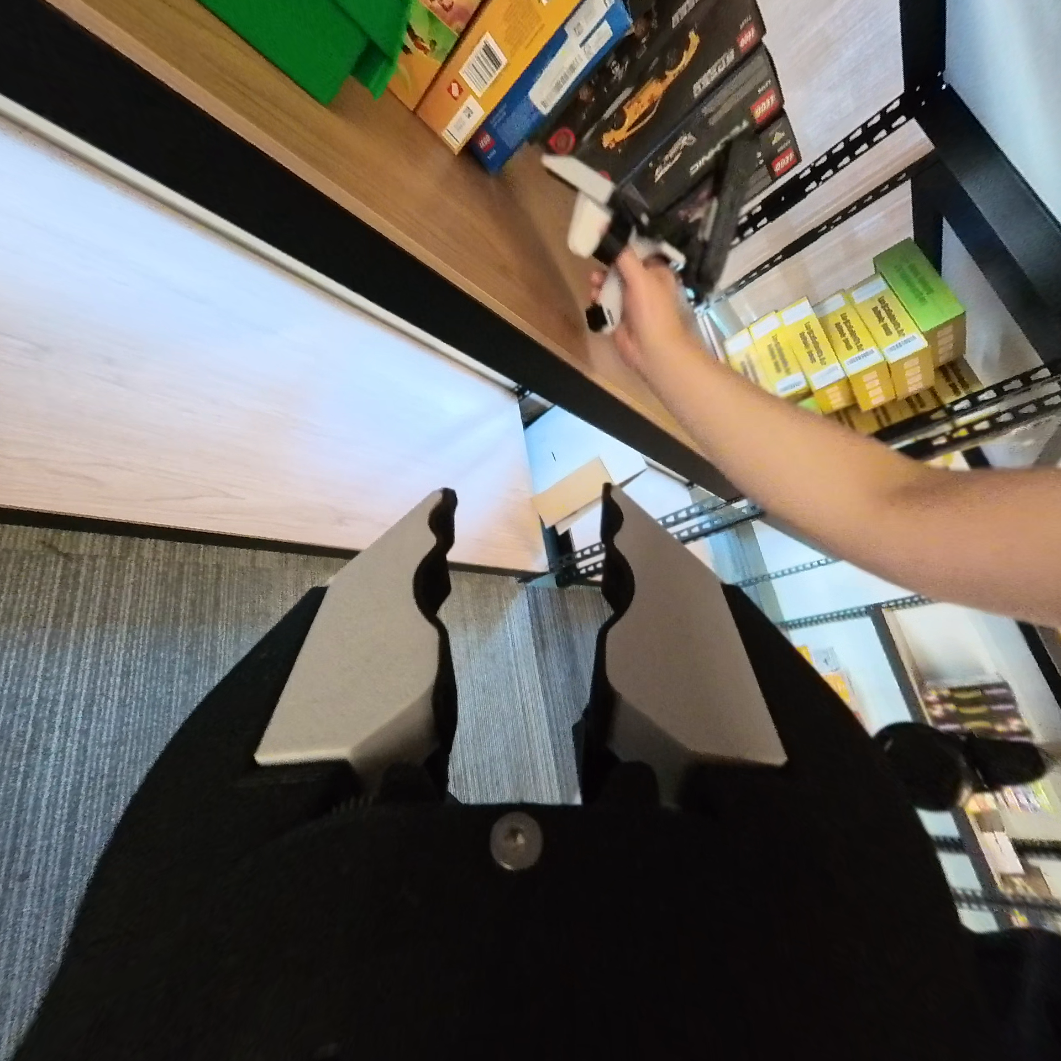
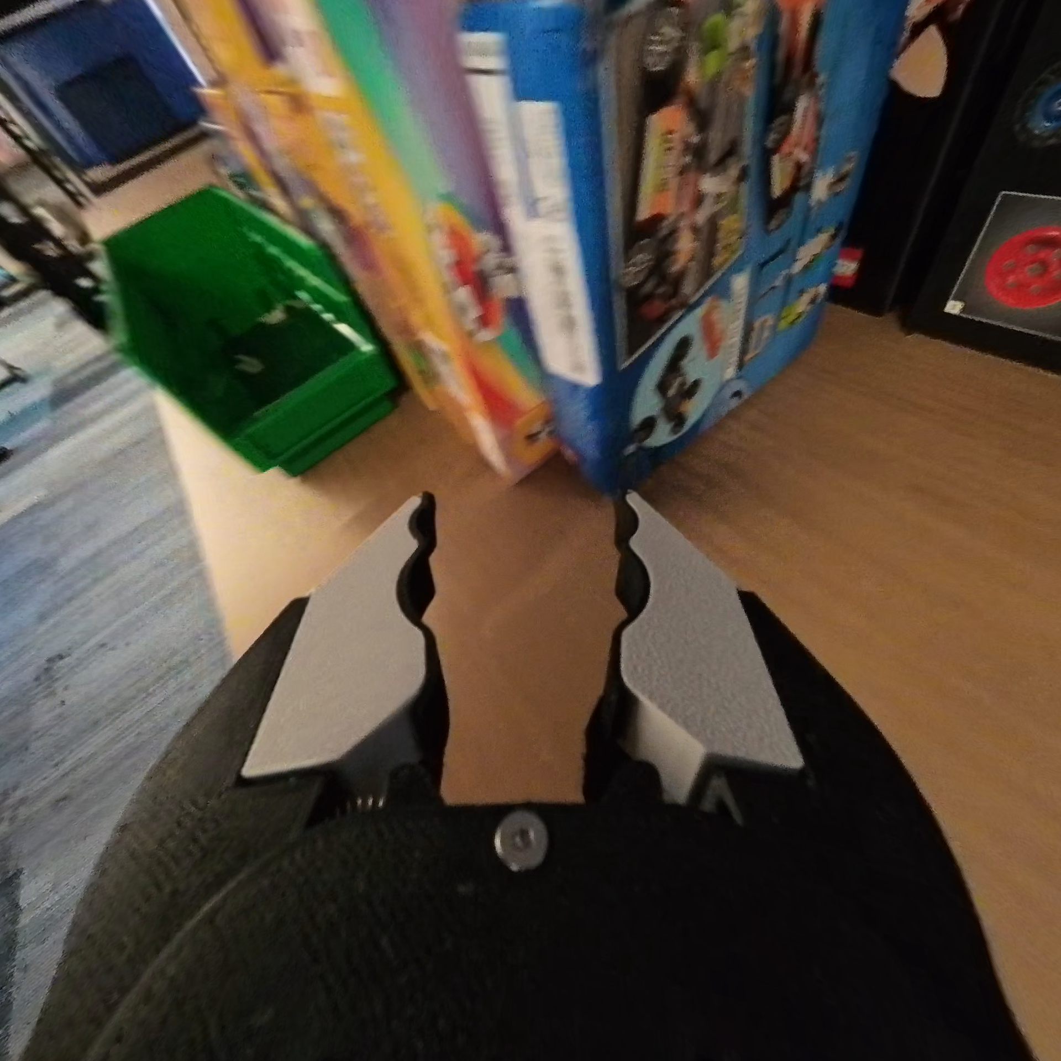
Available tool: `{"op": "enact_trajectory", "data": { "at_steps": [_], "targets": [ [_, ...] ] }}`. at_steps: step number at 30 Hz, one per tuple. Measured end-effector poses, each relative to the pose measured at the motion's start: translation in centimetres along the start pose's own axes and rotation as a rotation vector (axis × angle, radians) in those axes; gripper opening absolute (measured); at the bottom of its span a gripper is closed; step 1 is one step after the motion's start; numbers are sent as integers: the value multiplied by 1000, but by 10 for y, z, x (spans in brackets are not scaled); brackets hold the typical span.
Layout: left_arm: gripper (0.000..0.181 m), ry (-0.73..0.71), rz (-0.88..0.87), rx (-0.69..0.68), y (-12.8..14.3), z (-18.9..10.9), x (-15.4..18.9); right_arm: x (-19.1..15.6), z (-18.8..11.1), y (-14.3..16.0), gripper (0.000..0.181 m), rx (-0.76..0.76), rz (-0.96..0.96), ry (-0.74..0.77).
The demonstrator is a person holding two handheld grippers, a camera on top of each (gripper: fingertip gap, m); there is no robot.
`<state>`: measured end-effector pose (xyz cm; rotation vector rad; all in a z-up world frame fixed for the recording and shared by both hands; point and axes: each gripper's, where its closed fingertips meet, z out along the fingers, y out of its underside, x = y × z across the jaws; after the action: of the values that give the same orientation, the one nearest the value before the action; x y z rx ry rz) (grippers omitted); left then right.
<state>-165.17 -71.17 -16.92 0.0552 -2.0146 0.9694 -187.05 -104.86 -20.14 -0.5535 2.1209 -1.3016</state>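
Observation:
My right gripper (image 2: 525,502) is open and empty, low over a wooden shelf (image 2: 832,517). Its tips are just short of an upright blue toy box (image 2: 717,229), with the right fingertip (image 2: 631,508) close to the box's bottom corner. A yellow and rainbow-coloured box (image 2: 436,241) stands left of the blue one. My left gripper (image 1: 525,499) is open and empty, held away from the shelf over grey carpet (image 1: 143,660). In the left wrist view the right gripper (image 1: 591,212) shows far off in a person's hand (image 1: 649,304), near the row of boxes (image 1: 517,86).
A green plastic bin (image 2: 241,344) sits at the shelf's left end. Black boxes (image 2: 987,201) stand at the right. Yellow and green cartons (image 1: 850,339) fill a black metal rack (image 1: 976,172) behind. A pale wall panel (image 1: 229,344) is at the left. Spacing between my two grippers at the tips: around 40 cm.

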Motion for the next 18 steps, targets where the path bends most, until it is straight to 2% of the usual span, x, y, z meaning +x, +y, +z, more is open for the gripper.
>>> {"op": "enact_trajectory", "data": {
  "at_steps": [2, 5, 7, 8, 9, 11, 12, 14, 18],
  "targets": [
    [49, -8, -8, 26, -4, -11, -2, -30, -30, 7, 56, 39, -46, -12],
    [50, -27, 18, 62, -19, -35, 0, -70, -87, 13, 59, 65, -224, 73],
    [50, -52, 78, 81, -37, -57, 4, -89, -126, 8, 89, 94, -320, 181],
    [50, -65, 116, 91, -48, -70, 9, -103, -143, 7, 92, 92, -333, 189],
    [50, -77, 158, 99, -59, -84, 15, -119, -157, 8, 104, 67, -320, 170],
    [50, -104, 249, 115, -82, -114, 30, -150, -184, 8, 108, -24, -281, 126],
    [51, -117, 291, 126, -95, -131, 39, -162, -198, 0, 103, -58, -251, 135],
    [52, -139, 344, 162, -120, -164, 59, -185, -227, -30, 81, -78, -237, 148],
    [52, -145, 368, 279, -169, -225, 102, -221, -275, -133, 60, 95, -300, 195]
  ]
}}
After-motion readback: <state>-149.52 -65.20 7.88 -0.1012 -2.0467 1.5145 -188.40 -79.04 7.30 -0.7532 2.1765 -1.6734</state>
